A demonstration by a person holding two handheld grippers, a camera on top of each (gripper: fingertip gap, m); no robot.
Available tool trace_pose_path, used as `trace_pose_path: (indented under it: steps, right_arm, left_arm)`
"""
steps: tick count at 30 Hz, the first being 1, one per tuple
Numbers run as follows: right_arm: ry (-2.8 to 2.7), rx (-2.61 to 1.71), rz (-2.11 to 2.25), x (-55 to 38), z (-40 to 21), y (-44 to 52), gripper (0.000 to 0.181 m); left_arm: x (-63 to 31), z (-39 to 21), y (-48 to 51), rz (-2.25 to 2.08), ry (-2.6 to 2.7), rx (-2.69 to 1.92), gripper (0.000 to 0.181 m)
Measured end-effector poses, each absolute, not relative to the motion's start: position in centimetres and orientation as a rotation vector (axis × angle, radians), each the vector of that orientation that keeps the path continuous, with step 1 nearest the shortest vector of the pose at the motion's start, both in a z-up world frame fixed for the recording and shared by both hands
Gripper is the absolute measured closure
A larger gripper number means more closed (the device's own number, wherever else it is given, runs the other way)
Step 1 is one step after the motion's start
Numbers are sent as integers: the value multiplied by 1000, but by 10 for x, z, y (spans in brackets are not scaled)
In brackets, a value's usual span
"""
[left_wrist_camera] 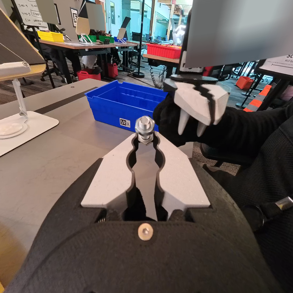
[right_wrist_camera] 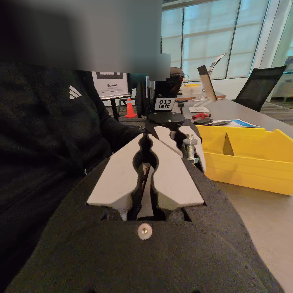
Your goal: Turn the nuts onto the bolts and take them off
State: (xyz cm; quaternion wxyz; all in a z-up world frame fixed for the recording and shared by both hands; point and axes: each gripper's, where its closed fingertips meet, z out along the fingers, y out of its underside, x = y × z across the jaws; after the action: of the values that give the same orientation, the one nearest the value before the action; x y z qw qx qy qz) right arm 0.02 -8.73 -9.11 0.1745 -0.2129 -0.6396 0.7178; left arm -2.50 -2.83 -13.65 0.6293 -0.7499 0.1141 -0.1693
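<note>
My left gripper (left_wrist_camera: 144, 139) is shut on the hex head of a silver bolt (left_wrist_camera: 144, 132) and holds it upright above the grey table (left_wrist_camera: 47, 166). A silver nut (left_wrist_camera: 144, 126) sits on the thread near the bolt's upper end. The right wrist view shows the same bolt (right_wrist_camera: 190, 149) with its nut (right_wrist_camera: 190, 141) in the left gripper (right_wrist_camera: 192, 158). My right gripper (right_wrist_camera: 145, 134) is shut, with its fingertips together and nothing between them. In the left wrist view the right gripper (left_wrist_camera: 211, 120) hangs up and to the right of the bolt, apart from it.
A blue bin (left_wrist_camera: 120, 101) stands on the table just behind the bolt. A yellow divided bin (right_wrist_camera: 253, 158) stands to the right. A white stand base (left_wrist_camera: 23, 126) is at the left. The person's dark sleeve (left_wrist_camera: 237, 126) and torso (right_wrist_camera: 47, 142) are close by. One gripper's finger ends stand about 7 centimeters off the other's.
</note>
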Motion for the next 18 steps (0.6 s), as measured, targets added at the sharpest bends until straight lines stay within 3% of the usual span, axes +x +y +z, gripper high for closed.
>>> trace_pose_path:
  steps: [2,5,7,12,18]
  right_arm:
    - [-1806,-626,2018,-2,-91,-85,180]
    - [-1683,-784,1942,-22,-92,-63,141]
    - [-1660,-875,1858,-34,-99,-52,127]
    - [-1744,-903,1786,-35,-116,-60,166]
    - [-1704,-923,1802,-31,-114,-53,166]
  left_arm:
    - [-26,-136,-28,-395,259,-1715,165]
    - [-22,-138,-27,-404,270,-1718,165]
    - [-17,-139,-26,-412,284,-1720,165]
    - [-5,-143,-23,-428,346,-1732,165]
    - [2,-139,-20,-496,339,-1694,165]
